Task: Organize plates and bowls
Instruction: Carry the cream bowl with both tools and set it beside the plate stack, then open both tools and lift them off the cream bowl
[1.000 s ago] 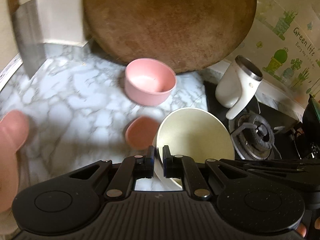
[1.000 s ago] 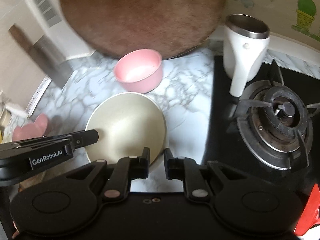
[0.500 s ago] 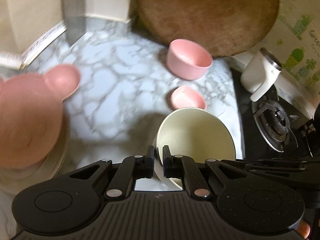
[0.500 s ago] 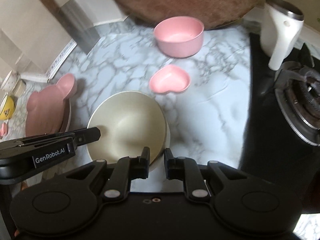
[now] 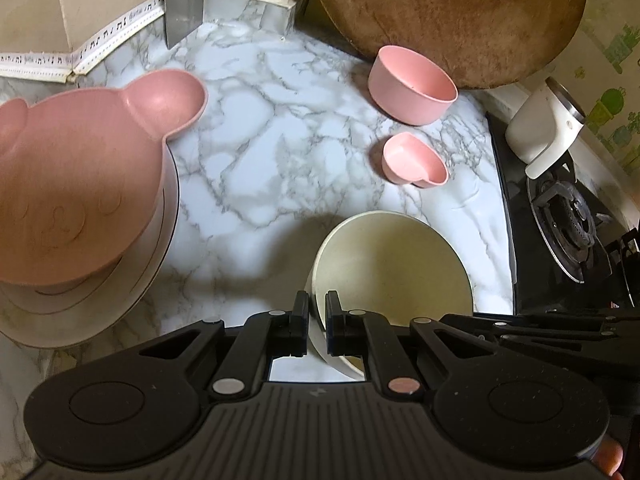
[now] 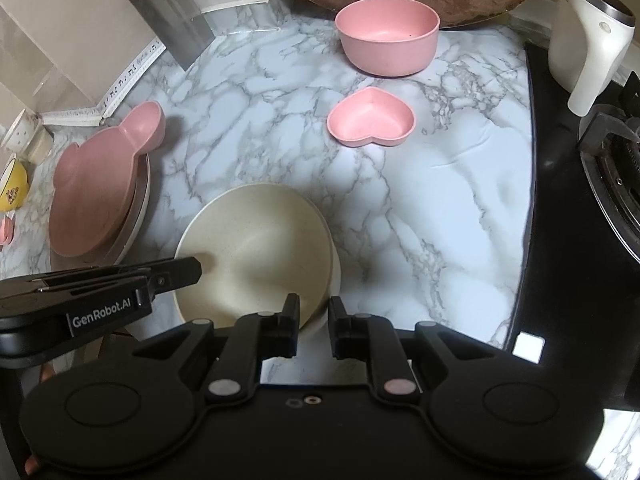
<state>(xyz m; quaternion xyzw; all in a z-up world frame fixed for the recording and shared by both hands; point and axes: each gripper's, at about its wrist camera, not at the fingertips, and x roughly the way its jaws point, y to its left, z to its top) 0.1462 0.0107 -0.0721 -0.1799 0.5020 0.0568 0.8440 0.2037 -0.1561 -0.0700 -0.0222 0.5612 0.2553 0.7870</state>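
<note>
— Both my hands have swung the cream bowl [image 6: 256,248] leftward across the marble counter [image 6: 432,216] since a second ago: the brown round board [image 5: 448,16] has slid toward the top right of my left view, and the pink bear-shaped plate [image 5: 76,184] has come in large on the left.

— How are you holding the bowl?

— By its rim, from two sides. My left gripper [image 5: 317,312] is pinched nearly shut on the rim's left edge, one finger inside, one outside. My right gripper [image 6: 314,320] grips the near rim, its jaws a little wider, perhaps because the wall looks doubled there; I can't tell if it's two bowls nested.

— And where does it go?

— My guess is the stack to my left. The bear plate sits on a pale round plate [image 6: 142,196] there, near the bowl, up and left of it in my right view. My left hand is the nearer one, so it leads and the right follows.

— What else is on the counter?

— A pink round bowl [image 6: 386,40] and a pink heart dish [image 6: 370,122] lie farther back, well apart from the stack, toward the stove [image 6: 616,176].
</note>
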